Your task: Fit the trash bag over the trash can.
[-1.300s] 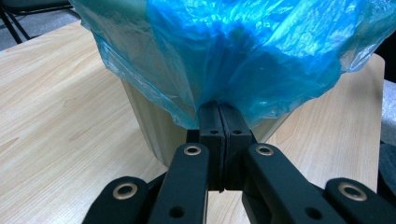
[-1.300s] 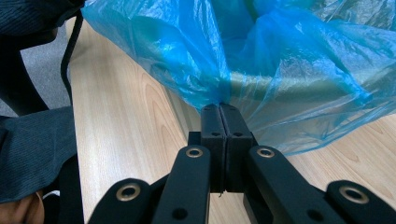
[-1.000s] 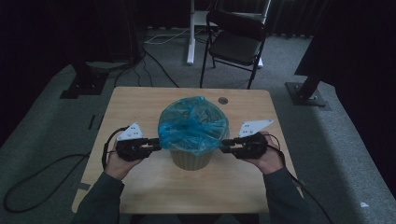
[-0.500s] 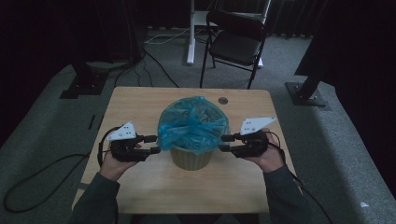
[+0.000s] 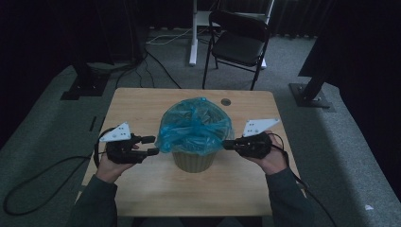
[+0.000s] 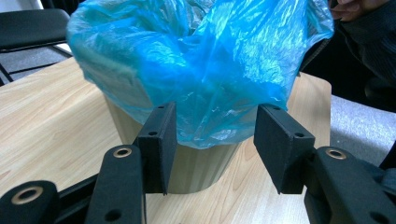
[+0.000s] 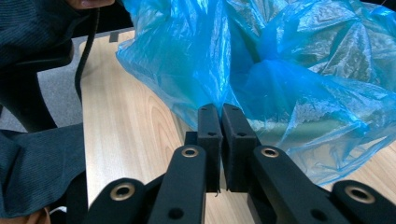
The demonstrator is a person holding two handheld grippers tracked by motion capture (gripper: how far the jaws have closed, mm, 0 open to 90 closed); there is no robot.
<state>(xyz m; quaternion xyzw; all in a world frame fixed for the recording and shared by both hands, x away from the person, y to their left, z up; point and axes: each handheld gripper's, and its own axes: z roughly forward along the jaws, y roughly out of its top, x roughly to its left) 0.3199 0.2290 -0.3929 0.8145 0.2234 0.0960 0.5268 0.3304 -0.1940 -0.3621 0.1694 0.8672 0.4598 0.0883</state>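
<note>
A tan wooden bin (image 5: 193,161) stands mid-table, lined with a blue plastic bag (image 5: 195,125) whose rim hangs down over its sides. My left gripper (image 5: 152,145) sits just left of the bag, open. In the left gripper view the bag's hem (image 6: 201,60) hangs between and just beyond the two jaws of the left gripper (image 6: 212,140), above the bin wall (image 6: 201,168). My right gripper (image 5: 227,144) is at the bag's right side. In the right gripper view the right gripper (image 7: 220,114) is shut, pinching the hem of the bag (image 7: 303,70).
The wooden table (image 5: 142,104) has a small round grommet (image 5: 226,101) behind the bin. A black folding chair (image 5: 239,42) and stand legs are on the carpet beyond the table. Cables trail on the floor at left.
My left gripper has eased back slightly left from the bag and its jaws now stand apart. The right gripper has barely moved.
</note>
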